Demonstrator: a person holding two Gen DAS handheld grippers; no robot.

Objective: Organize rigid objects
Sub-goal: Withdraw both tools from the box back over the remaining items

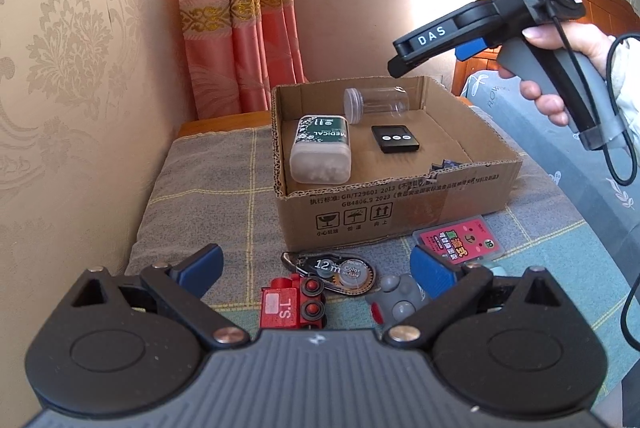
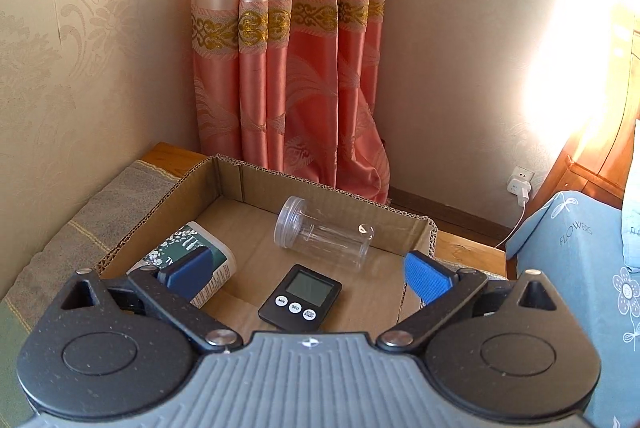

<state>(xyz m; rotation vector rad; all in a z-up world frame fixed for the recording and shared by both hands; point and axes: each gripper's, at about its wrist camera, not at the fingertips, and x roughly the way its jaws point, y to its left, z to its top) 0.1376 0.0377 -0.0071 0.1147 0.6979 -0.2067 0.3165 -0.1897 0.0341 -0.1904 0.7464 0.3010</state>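
Observation:
A shallow cardboard box [image 1: 400,206] [image 2: 316,194] sits on a cloth-covered table. Inside lie a clear plastic jar [image 1: 376,104] [image 2: 324,232] on its side, a green-labelled "MEDICAL" container [image 1: 322,154] [image 2: 218,266] and a black digital timer [image 1: 394,139] [image 2: 302,298]. My right gripper [image 2: 308,276] hangs open above the box with nothing between its fingers; its body [image 1: 492,24] shows from the side in the left wrist view. My left gripper [image 1: 320,266] is open and empty over a red toy train [image 1: 292,304], a correction tape [image 1: 338,270], a grey toy [image 1: 396,298] and a pink case [image 1: 460,242] in front of the box.
The grey checked cloth [image 1: 208,180] covers the table against a patterned wall. Pink curtains [image 2: 292,68] hang behind the box. A blue flowered bed cover [image 2: 572,252] lies to the right, with a wall socket and charger [image 2: 520,184] beyond. A person's hand [image 1: 560,64] holds the right gripper.

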